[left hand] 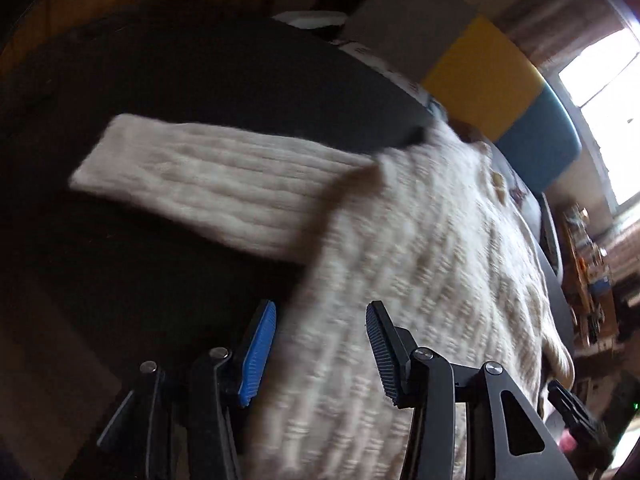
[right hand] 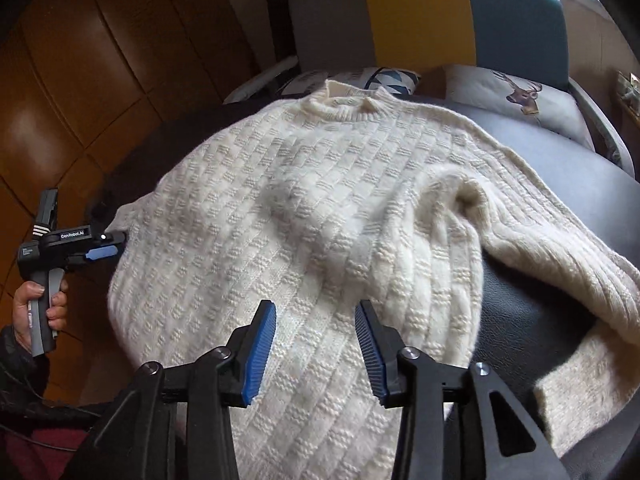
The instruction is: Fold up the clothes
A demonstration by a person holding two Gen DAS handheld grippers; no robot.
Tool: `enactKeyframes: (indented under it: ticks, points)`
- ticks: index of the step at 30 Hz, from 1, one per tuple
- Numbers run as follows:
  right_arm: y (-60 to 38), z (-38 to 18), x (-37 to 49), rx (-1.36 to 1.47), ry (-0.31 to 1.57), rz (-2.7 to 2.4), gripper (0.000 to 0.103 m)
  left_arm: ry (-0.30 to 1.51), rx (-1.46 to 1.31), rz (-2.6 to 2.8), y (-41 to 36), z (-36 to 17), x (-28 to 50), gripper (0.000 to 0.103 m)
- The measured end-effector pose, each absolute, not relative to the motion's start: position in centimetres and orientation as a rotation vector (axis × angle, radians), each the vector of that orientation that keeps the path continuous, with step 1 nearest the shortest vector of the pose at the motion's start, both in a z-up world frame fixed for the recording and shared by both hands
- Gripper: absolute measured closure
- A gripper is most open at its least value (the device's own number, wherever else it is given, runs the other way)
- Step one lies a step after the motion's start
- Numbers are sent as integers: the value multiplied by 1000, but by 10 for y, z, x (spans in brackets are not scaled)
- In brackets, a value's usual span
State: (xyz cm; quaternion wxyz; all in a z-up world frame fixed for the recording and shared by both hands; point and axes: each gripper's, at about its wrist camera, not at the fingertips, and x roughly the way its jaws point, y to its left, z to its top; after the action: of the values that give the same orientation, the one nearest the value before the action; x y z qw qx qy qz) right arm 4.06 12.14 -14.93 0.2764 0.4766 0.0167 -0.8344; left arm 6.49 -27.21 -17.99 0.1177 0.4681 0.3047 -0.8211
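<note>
A cream-white knitted sweater with a bumpy square pattern (right hand: 304, 216) lies spread flat on a dark, smooth bed or couch top (right hand: 568, 184). Its round neck (right hand: 344, 100) points away, toward the pillows. One long ribbed sleeve (right hand: 560, 248) bends down on the right side, and the other ribbed sleeve (left hand: 208, 184) sticks out flat to the left.

The right gripper (right hand: 316, 344) hangs over the bottom part of the sweater. Its blue-padded fingers (right hand: 260, 352) are spread apart and nothing is between them.

The left gripper (left hand: 320, 348) is at the left edge of the sweater. In its own view the fingers stand wide apart with sweater cloth under the gap. That view is blurry, so I cannot tell if they touch the cloth. In the right view a hand (right hand: 36, 308) holds its grey handle, and white letters on its black top read "GenRobot.AI".

Behind the sweater are a white pillow with a brown deer head picture (right hand: 516, 96) and a pillow with blue triangles (right hand: 384, 80). Behind them is a soft headboard in grey, yellow and teal blocks (right hand: 420, 16). Brown wooden panels (right hand: 80, 72) are on the left.
</note>
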Motion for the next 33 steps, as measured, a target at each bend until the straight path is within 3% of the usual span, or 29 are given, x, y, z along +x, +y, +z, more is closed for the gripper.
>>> enactKeyframes:
  ticks: [4, 10, 14, 18, 21, 33]
  points:
    - [108, -186, 30, 1416, 155, -2255, 57, 949, 1234, -2220, -335, -187, 99, 55]
    - [100, -197, 41, 1382, 233, -2239, 35, 984, 1134, -2146, -382, -186, 116, 51]
    - [102, -196, 43, 1374, 241, -2224, 32, 973, 1179, -2182, -383, -192, 96, 48]
    - [104, -196, 42, 1379, 249, -2199, 32, 775, 1165, -2285, -346, -178, 66, 48]
    - [107, -195, 41, 1402, 312, -2209, 33, 670, 1206, -2394, -319, -171, 46, 36]
    - [124, -176, 47, 1398, 135, -2241, 31, 670, 1415, -2766, -178, -164, 36, 36]
